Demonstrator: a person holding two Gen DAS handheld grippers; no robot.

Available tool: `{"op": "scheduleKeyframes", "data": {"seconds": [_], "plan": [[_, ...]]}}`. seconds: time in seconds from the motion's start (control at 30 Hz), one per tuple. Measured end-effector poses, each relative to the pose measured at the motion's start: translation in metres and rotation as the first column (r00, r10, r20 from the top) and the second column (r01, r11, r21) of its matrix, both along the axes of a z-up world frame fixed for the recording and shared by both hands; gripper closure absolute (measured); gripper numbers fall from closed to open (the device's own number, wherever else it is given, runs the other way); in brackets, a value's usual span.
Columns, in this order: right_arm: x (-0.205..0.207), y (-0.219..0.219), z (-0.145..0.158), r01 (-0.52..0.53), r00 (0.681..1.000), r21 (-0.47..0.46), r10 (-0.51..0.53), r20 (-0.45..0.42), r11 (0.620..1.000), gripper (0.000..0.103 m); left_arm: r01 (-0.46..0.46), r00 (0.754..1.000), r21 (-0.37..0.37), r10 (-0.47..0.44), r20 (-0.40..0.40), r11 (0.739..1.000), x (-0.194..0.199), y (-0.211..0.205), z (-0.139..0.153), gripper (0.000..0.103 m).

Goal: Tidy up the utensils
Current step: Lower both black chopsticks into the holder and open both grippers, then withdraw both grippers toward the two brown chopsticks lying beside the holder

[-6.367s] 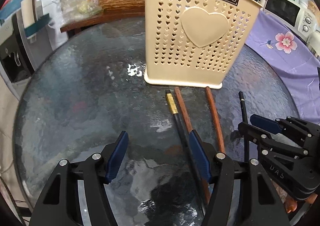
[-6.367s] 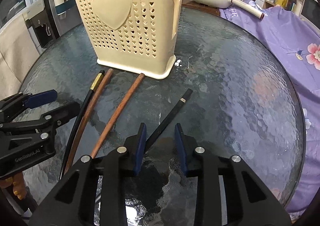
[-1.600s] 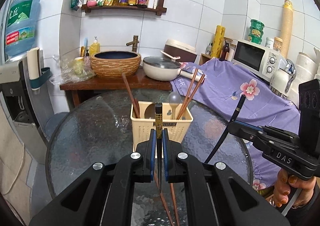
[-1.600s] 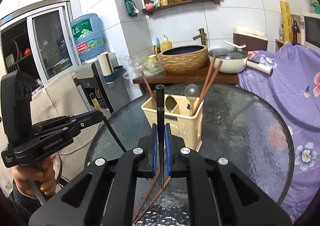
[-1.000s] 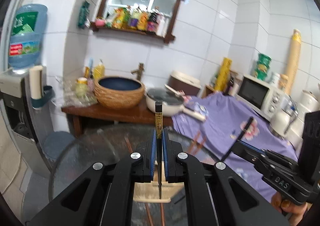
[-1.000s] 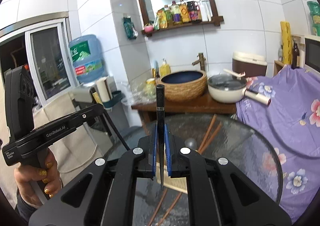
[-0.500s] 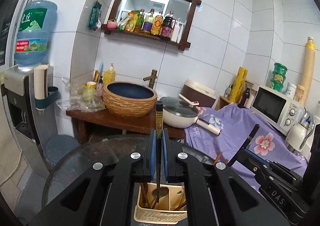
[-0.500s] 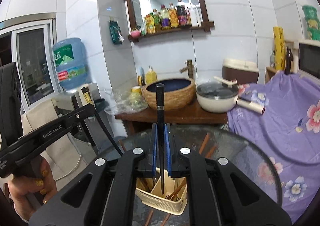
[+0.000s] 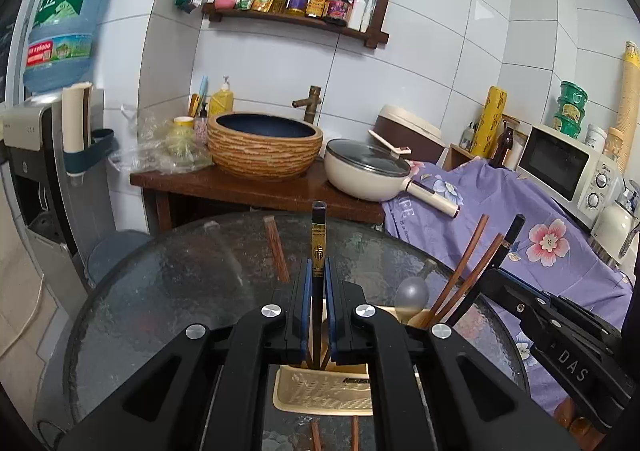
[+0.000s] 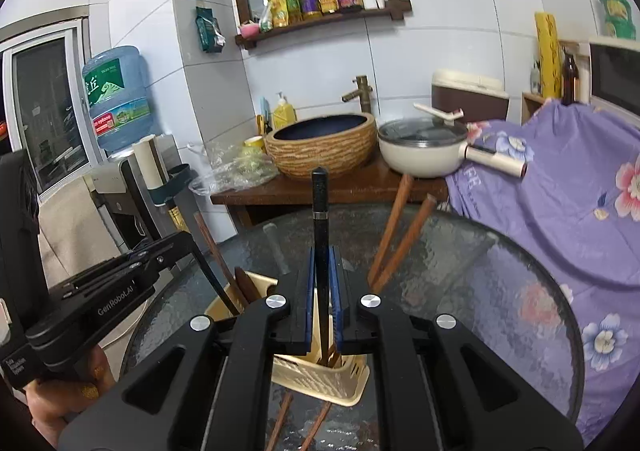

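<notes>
Since half a second ago both grippers have come down toward the cream utensil basket [image 9: 320, 391], which now fills more of the lower part of each wrist view, and the chopstick tips have reached its opening.

Left gripper [image 9: 316, 307]: jaws pressed together on a black chopstick with a gold band [image 9: 318, 251]. The chopstick stands upright between the blue pads [image 9: 306, 311]; its lower end dips into the basket's mouth, and its gold-banded top rises above the basket.

Right gripper [image 10: 322, 299]: jaws pressed together on a plain black chopstick [image 10: 320, 211]. This chopstick also stands upright, its lower end inside the basket's top opening.

Basket contents: several brown wooden chopsticks [image 9: 464, 283] lean out of the basket toward its right side in the left wrist view, with a pale spoon [image 9: 411, 295] beside them. One more brown chopstick [image 9: 277, 247] leans at the basket's left side.

In front of the basket, two brown chopsticks [image 10: 304, 423] lie on the round glass table [image 9: 160, 291], their ends touching or just beside the basket's base.

Behind the basket, past the table's far edge, a wooden counter carries a woven-pattern basin [image 9: 264, 147] and a cream pan [image 9: 368, 171].
</notes>
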State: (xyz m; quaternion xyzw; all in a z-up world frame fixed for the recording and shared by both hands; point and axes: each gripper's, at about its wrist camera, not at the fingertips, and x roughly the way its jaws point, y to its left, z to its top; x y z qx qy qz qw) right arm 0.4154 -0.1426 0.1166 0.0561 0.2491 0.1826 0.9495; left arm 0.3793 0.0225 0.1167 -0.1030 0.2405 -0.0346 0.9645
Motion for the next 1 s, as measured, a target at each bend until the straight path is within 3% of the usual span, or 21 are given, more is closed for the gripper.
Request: {"op": "scheduleKeyframes", "data": {"seconds": [0.23, 0.5, 0.57, 0.6, 0.63, 0.73, 1.0], "plan": [[0.003, -0.006, -0.013, 0.017, 1.0, 0.008, -0.016, -0.016, 1.0, 0.095, 0.006, 0.999, 0.004, -0.006, -0.042, 1.0, 0.003, -0.002, -0.02, 0.097], [0.005, -0.013, -0.022, 0.053, 0.998, 0.012, -0.052, -0.025, 0.999, 0.095, -0.002, 1.0, 0.07, 0.004, -0.025, 0.998, -0.003, -0.011, -0.02, 0.096], [0.003, -0.014, -0.023, 0.058, 0.998, 0.009, -0.058, -0.019, 0.998, 0.094, -0.009, 1.0, 0.073, 0.011, -0.024, 0.997, -0.005, -0.011, -0.021, 0.09], [0.001, -0.015, -0.024, 0.064, 0.998, 0.005, -0.064, -0.01, 0.998, 0.094, -0.012, 1.0, 0.078, 0.014, -0.025, 0.997, -0.005, -0.012, -0.021, 0.081], [-0.001, -0.016, -0.025, 0.067, 0.998, 0.004, -0.067, -0.003, 0.998, 0.088, -0.012, 1.0, 0.082, 0.014, -0.024, 0.997, -0.006, -0.012, -0.021, 0.072], [-0.011, -0.02, -0.026, 0.079, 0.996, 0.01, -0.079, 0.027, 0.997, 0.058, -0.019, 1.0, 0.104, 0.019, -0.001, 0.994, -0.014, -0.014, -0.021, 0.065], [-0.042, -0.028, -0.043, 0.081, 0.996, -0.003, -0.081, 0.04, 0.997, 0.057, -0.01, 1.0, 0.146, 0.007, 0.018, 0.989, -0.041, -0.018, -0.035, 0.047]]}}
